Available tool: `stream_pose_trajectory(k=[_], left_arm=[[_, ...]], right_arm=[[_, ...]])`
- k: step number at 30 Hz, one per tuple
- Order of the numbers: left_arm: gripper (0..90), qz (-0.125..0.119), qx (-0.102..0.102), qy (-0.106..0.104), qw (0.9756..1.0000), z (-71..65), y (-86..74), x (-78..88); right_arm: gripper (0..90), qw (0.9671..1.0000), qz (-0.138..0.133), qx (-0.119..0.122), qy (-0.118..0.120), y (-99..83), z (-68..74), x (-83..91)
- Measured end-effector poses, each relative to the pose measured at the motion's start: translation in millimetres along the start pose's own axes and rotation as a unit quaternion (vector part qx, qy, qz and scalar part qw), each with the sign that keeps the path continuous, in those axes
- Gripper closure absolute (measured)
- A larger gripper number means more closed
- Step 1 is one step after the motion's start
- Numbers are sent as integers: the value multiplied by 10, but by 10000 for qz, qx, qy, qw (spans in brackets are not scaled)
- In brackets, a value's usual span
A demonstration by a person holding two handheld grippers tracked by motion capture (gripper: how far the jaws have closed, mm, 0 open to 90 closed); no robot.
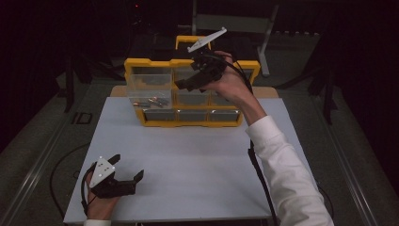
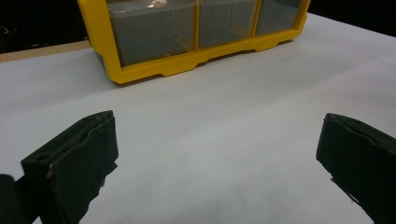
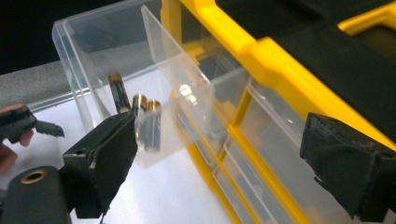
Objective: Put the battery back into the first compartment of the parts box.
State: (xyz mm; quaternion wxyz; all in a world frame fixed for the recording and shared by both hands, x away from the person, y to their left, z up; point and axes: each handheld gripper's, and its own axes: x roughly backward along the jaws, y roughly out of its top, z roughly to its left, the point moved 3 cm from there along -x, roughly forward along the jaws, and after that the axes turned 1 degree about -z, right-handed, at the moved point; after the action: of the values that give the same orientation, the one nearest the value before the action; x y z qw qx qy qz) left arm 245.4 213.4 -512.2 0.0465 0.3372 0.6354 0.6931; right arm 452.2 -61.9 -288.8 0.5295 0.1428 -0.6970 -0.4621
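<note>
Nearest me, my left gripper (image 1: 126,169) rests on the white table (image 1: 197,160), jaws wide apart and empty. Farther off, my right gripper (image 1: 195,80) hovers at the yellow organizer (image 1: 188,120), jaws spread, holding nothing. The batteries (image 3: 140,116) lie in the clear pulled-out drawer (image 3: 84,56), left of its jaws, so the right hand is nearer.

a: near the bottom?
b: left gripper (image 2: 217,163), jaws wide apart, one black pad at the bottom left, the other at the bottom right, nothing between them but bare white surface (image 2: 224,116).
a: and toward the far edge?
b: yellow drawer cabinet (image 2: 140,70) standing on the surface, with clear drawers (image 2: 154,30) side by side in its lowest row, contents too dim to tell.
a: beyond the surface?
b: strip of wooden edge (image 2: 42,49) at far left, then darkness.
</note>
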Motion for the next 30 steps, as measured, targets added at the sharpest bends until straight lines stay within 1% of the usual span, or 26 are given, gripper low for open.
stream_pose_trajectory(k=[2,4,5,8,9,10,12,14,16,18,21,22,24,26,30], left_arm=[[0,-11,2,-5,10000,-4,1,-1],[0,1,0,-3,10000,-4,0,-2],[0,9,-7,-5,10000,-4,-1,-5],[0,17,-18,-6,10000,-6,-2,-8],[0,26,-23,-11,10000,-7,-2,-8],[0,25,-21,-17,10000,-7,-2,-8],[0,30,-18,-34,10000,-7,-3,-10],[0,32,-25,-33,10000,-10,-4,-15],[0,21,-27,-44,10000,-10,-1,-12],[0,8,-18,-39,10000,-5,0,-10],[0,11,-17,-43,10000,-4,3,-18],[0,10,-21,-48,10000,-8,4,-21],[0,0,-28,-53,10000,-10,6,-25],[0,-8,-10,-52,10000,-6,8,-23],[0,-2,-4,-50,10000,-1,10,-31]], right_arm=[[97,9999,-30,41,-133,-68,-19,25],[96,9999,-31,10,-97,-145,-23,37],[94,9999,-4,17,-120,-185,-25,35],[94,9998,9,40,-175,-224,-26,30],[93,9998,32,31,-189,-315,-30,14],[93,9997,40,27,-242,-358,-33,6],[93,9995,-4,-53,-302,-449,-38,-12],[93,9991,-91,-234,-340,-555,-42,-40],[93,9987,-134,-343,-351,-683,-39,-85],[93,9984,-78,-379,-408,-846,-35,-140],[93,9978,-22,-501,-433,-1038,-34,-176],[93,9977,-11,-545,-401,-1121,-33,-181],[93,9973,-26,-588,-433,-1235,-27,-174],[93,9972,-56,-633,-399,-1380,-6,-151],[93,9963,-48,-750,-407,-1708,41,-92]])
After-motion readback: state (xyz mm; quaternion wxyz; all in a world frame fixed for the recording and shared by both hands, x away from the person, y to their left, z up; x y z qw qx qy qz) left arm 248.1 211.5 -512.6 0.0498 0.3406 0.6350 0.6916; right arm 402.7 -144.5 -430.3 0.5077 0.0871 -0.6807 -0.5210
